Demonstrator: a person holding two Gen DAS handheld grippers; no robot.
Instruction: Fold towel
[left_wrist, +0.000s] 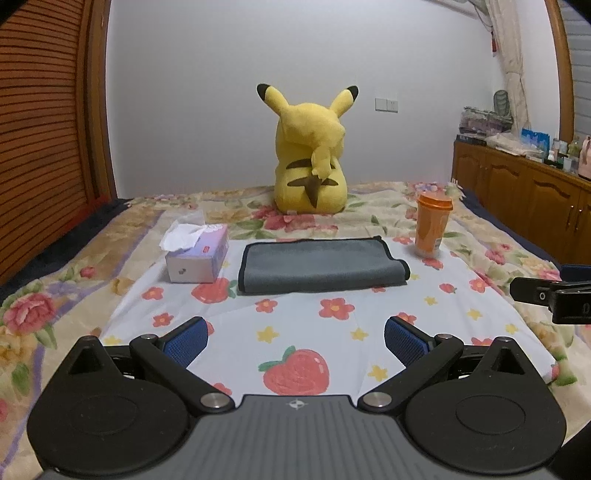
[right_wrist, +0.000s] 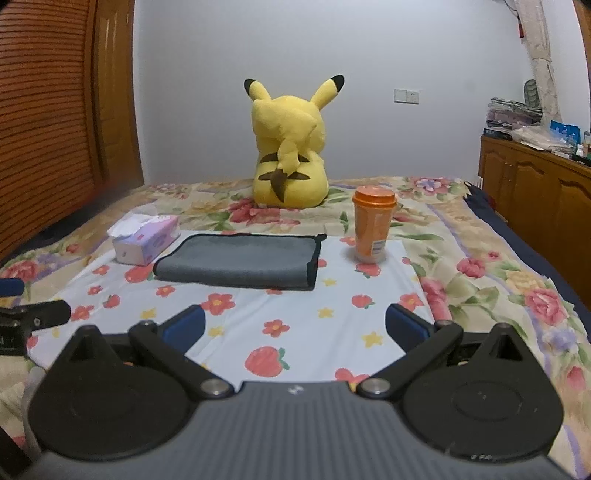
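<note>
A grey towel with black trim lies folded on a white flower-and-strawberry sheet on the bed; it also shows in the right wrist view. My left gripper is open and empty, held above the sheet a short way in front of the towel. My right gripper is open and empty too, in front of the towel and slightly to its right. The right gripper's tip shows at the right edge of the left wrist view.
A purple tissue box sits left of the towel. An orange lidded cup stands to its right. A yellow Pikachu plush sits behind. A wooden cabinet runs along the right and a slatted wooden panel along the left.
</note>
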